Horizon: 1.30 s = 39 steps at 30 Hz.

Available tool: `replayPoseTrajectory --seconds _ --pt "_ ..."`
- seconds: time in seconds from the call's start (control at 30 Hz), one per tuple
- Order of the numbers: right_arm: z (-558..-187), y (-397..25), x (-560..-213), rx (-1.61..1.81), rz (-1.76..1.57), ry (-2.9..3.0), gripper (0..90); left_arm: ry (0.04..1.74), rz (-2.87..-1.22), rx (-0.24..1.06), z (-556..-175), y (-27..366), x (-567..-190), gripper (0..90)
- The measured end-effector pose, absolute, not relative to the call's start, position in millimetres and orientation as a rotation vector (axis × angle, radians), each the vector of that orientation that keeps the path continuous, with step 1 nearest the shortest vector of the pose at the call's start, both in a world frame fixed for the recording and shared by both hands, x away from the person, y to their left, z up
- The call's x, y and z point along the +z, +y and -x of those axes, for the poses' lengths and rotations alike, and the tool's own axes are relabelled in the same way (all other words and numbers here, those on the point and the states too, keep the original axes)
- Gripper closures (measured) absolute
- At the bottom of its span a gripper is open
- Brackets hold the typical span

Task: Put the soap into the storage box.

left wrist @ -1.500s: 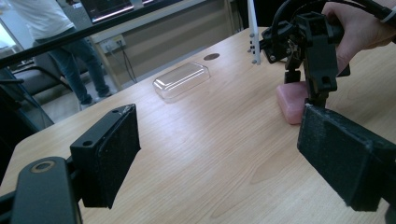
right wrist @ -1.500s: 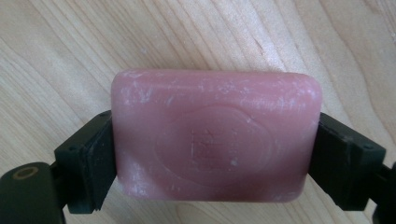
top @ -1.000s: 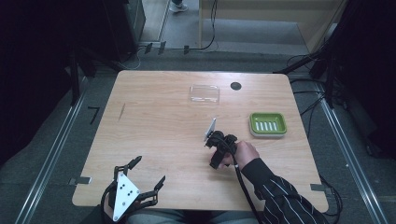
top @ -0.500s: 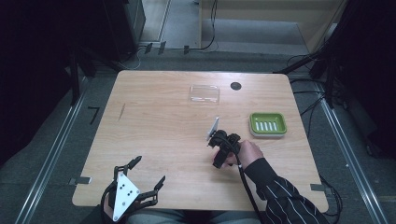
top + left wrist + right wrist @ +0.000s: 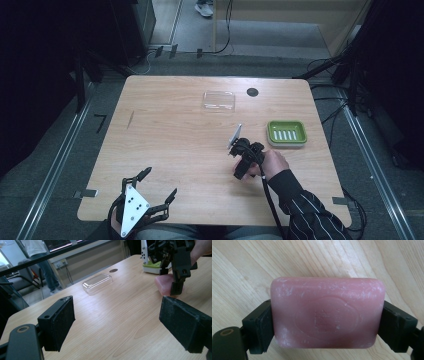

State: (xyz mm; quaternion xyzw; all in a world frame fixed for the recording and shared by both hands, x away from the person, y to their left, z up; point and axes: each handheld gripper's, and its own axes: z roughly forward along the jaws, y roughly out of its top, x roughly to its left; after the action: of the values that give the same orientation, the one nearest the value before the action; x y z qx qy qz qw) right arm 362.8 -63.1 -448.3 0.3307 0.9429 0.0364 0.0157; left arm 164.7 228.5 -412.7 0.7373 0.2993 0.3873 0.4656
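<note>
The right gripper [image 5: 327, 322] pinches the pink soap [image 5: 327, 312] just beside the green dish [image 5: 286, 133]; slick soap could slip free; left gripper [image 5: 150, 192] jaws spread

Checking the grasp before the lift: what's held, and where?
The right gripper clamps the pink soap bar by its two short ends; the left gripper holds nothing.

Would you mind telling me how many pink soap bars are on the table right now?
1. The pink rectangular soap bar sits between the right gripper jaws, near the green ridged soap dish. None shows elsewhere on the wooden table.
</note>
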Motion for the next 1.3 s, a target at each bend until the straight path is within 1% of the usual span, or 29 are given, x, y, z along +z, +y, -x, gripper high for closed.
replayPoseTrajectory --seconds 1.3 --pt "-378.6 -122.9 -442.6 0.078 -1.224 2.849 13.8 0.731 -1.806 0.952 -163.9 228.4 -412.7 13.6"
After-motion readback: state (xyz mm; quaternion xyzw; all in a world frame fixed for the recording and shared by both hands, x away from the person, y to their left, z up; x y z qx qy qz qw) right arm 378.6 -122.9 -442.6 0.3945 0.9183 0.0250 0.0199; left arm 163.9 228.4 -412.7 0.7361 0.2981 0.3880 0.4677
